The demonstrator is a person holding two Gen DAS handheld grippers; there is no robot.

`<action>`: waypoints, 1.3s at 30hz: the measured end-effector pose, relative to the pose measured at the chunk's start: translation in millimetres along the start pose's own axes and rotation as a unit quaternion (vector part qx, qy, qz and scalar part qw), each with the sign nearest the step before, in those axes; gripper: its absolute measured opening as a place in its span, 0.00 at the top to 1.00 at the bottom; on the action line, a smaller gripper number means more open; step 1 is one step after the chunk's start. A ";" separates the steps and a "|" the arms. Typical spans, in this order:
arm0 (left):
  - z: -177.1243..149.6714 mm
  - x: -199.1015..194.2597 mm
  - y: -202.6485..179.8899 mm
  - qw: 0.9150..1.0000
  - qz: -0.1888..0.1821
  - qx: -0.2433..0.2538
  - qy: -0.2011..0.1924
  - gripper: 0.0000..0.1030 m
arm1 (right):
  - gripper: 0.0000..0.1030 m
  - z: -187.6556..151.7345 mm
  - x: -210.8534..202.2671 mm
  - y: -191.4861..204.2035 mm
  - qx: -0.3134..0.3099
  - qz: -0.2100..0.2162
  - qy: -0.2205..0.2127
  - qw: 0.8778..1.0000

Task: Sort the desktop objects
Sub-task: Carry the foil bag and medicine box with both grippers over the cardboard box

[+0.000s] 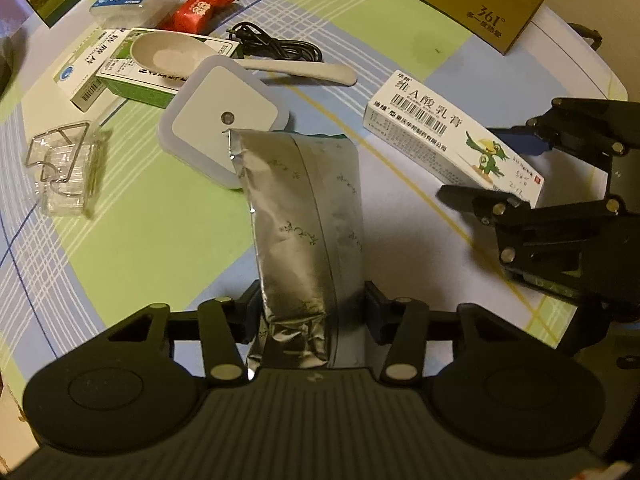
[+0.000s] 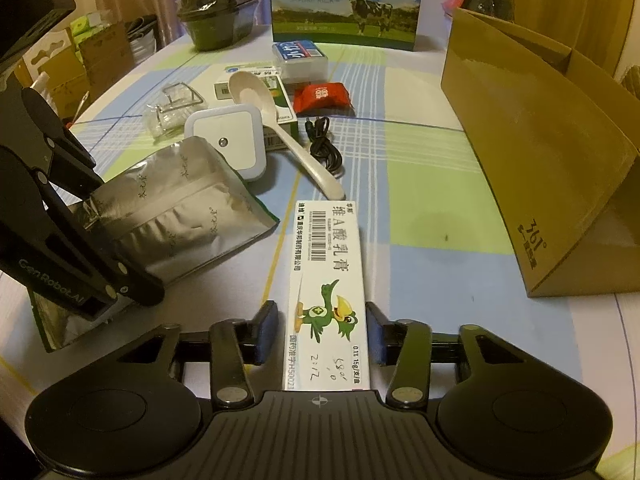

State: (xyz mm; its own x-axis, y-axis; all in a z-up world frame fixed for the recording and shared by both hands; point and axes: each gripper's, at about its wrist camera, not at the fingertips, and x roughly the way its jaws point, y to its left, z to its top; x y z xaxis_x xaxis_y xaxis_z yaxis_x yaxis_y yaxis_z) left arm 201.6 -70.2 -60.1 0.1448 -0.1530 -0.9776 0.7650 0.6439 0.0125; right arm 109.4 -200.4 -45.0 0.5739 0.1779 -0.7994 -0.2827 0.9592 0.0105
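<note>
A silver foil pouch stands up between the fingers of my left gripper, which is shut on its lower end. From the right wrist view that left gripper clamps the pouch at the left, tilted off the table. A long white ointment box with a green bird picture lies flat on the checked tablecloth. My right gripper is open and straddles the box's near end, with a small gap at the left pad. The left wrist view shows the right gripper at that box.
Behind the pouch lie a white square night light, a cream spoon on a green-white medicine box, a black cable, a red packet, a blue-white box and a clear plastic holder. An open brown carton stands right, a milk carton at the back.
</note>
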 end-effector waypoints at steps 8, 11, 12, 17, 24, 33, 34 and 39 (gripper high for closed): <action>-8.8 -11.0 5.4 0.998 0.008 -0.067 -0.015 0.66 | 0.66 -2.1 -13.0 1.2 0.000 0.007 -0.017 1.000; -12.8 -18.0 8.6 0.996 0.012 -0.083 -0.020 0.66 | 0.66 -2.3 -18.4 -0.4 0.003 0.008 -0.022 1.000; -14.2 -20.6 9.3 0.996 0.011 -0.089 -0.021 0.66 | 0.66 -2.6 -19.9 -0.9 0.005 0.008 -0.024 1.000; -16.8 -35.8 7.5 0.994 0.004 -0.109 -0.030 0.66 | 0.66 -1.3 -31.4 -6.8 0.016 0.007 -0.037 0.999; -5.8 -66.7 3.8 0.989 -0.012 -0.139 -0.049 0.66 | 0.66 14.8 -60.4 -16.8 0.033 0.005 -0.070 0.997; 38.1 -126.7 -2.9 0.983 -0.012 -0.156 -0.097 0.66 | 0.66 57.8 -106.8 -59.0 0.073 -0.007 -0.107 0.992; 45.1 -132.6 -6.7 0.982 -0.014 -0.156 -0.103 0.66 | 0.66 63.0 -112.9 -64.8 0.075 -0.010 -0.113 0.991; 82.3 -155.1 -30.3 0.979 -0.029 -0.154 -0.130 0.66 | 0.65 86.2 -140.8 -100.2 0.077 -0.035 -0.138 0.987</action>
State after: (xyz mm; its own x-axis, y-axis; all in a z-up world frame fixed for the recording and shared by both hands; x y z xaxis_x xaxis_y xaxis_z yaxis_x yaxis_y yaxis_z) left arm 207.6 -127.6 108.4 0.2924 -0.3559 -0.8876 0.5576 0.8175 -0.1441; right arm 123.2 -302.6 118.3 0.7816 0.1425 -0.6073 -0.1270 0.9895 0.0686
